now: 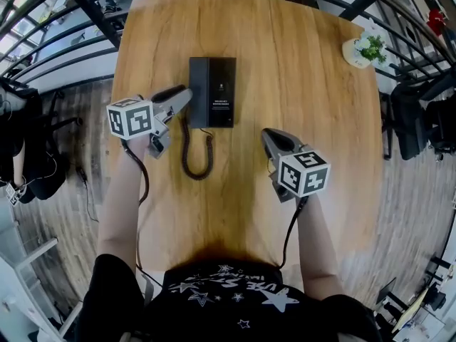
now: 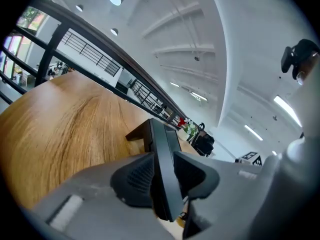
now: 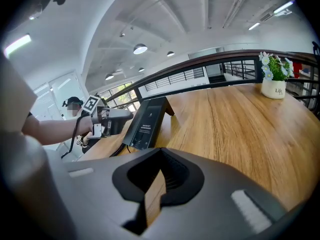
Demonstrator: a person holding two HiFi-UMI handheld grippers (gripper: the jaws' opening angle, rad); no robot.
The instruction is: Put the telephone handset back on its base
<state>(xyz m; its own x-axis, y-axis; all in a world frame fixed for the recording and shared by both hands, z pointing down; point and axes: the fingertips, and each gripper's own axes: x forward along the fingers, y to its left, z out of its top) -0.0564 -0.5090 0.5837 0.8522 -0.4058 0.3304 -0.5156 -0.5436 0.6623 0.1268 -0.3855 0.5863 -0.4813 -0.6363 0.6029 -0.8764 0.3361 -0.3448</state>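
Observation:
The black telephone base (image 1: pixel 222 91) stands on the wooden table (image 1: pixel 306 84). The black handset (image 1: pixel 198 84) lies along its left side, and a coiled cord (image 1: pixel 194 159) loops toward me from it. My left gripper (image 1: pixel 187 95) reaches in from the left at the handset's near end. In the left gripper view the handset (image 2: pixel 162 169) stands edge-on between the jaws, with a sliver of gap at the right pad. The left gripper is open. My right gripper (image 1: pixel 267 135) hovers to the right of the cord, shut and empty (image 3: pixel 161 154). Its view shows the base (image 3: pixel 147 121) and the left gripper (image 3: pixel 120 115).
A small white pot with a green plant (image 1: pixel 363 50) stands near the table's far right corner (image 3: pixel 274 86). Black railings run round the table's far side. Office chairs stand beyond the right edge.

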